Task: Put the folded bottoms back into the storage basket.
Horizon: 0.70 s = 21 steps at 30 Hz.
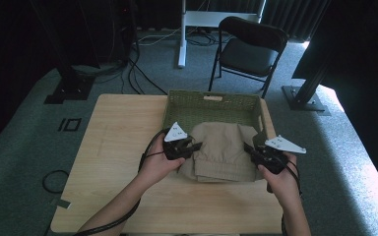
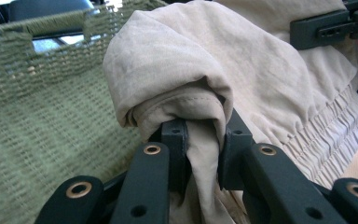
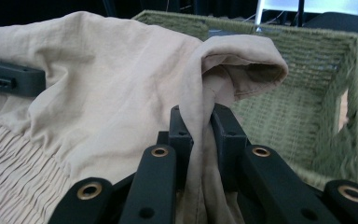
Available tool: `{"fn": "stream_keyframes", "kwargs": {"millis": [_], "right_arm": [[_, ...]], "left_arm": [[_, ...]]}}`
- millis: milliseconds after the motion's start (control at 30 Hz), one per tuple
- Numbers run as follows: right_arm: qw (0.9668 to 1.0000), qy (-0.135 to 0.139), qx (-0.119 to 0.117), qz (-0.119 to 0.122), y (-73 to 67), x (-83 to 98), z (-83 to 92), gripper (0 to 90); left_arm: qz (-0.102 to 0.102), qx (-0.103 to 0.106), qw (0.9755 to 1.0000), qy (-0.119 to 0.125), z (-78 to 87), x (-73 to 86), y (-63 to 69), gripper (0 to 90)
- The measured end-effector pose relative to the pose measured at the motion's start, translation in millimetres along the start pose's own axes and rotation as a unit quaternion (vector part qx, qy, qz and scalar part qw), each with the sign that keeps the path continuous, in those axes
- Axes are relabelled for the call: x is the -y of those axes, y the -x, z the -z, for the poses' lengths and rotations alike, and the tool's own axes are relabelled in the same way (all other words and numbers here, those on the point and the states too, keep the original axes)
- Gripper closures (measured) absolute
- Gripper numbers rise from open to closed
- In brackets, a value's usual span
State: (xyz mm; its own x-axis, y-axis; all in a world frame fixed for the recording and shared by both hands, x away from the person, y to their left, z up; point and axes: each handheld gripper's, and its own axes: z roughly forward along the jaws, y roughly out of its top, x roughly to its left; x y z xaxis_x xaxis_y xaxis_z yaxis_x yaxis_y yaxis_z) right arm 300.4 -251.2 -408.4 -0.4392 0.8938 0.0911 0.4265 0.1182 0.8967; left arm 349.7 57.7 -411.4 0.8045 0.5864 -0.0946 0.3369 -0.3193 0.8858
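A beige folded garment [image 1: 224, 150] with an elastic waistband hangs between my two grippers, partly over the near rim of a green woven basket [image 1: 177, 105]. My left gripper [image 1: 195, 146] is shut on the garment's left edge; in the left gripper view the beige cloth [image 2: 205, 84] bunches over the jaws and is pinched at the left gripper [image 2: 204, 149]. My right gripper [image 1: 249, 148] is shut on the right edge; in the right gripper view a fold of the garment [image 3: 121, 93] is squeezed in the right gripper [image 3: 200, 130], with the basket [image 3: 307, 93] behind it.
The basket stands at the far middle of a light wooden table [image 1: 118, 147]. Beyond the table a black folding chair [image 1: 248, 46] and a white desk leg [image 1: 182, 34] stand on grey carpet, with cables and dark stands around.
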Motion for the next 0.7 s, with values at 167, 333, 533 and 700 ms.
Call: {"fn": "stream_keyframes", "kwargs": {"millis": [167,333,533,700], "right_arm": [[1.0000,0.008,0.004,0.002,4.4,-17.8,-6.5,80.4],[0.9999,0.015,0.003,-0.004,12.3,-32.8,-12.9,80.4],[0.9999,0.014,-0.001,-0.010,20.3,-50.1,-25.0,80.4],[0.9995,0.022,0.003,-0.023,28.9,-63.4,-37.1,80.4]], "left_arm": [[0.002,-0.002,0.9999,0.013,-3.4,-14.3,-10.8,77.8],[0.004,0.000,0.9998,0.021,-5.3,-27.7,-22.6,77.8],[0.012,-0.001,0.9996,0.027,-8.5,-42.1,-36.5,77.9],[0.019,-0.004,0.9990,0.039,-13.4,-54.5,-50.6,77.9]]}}
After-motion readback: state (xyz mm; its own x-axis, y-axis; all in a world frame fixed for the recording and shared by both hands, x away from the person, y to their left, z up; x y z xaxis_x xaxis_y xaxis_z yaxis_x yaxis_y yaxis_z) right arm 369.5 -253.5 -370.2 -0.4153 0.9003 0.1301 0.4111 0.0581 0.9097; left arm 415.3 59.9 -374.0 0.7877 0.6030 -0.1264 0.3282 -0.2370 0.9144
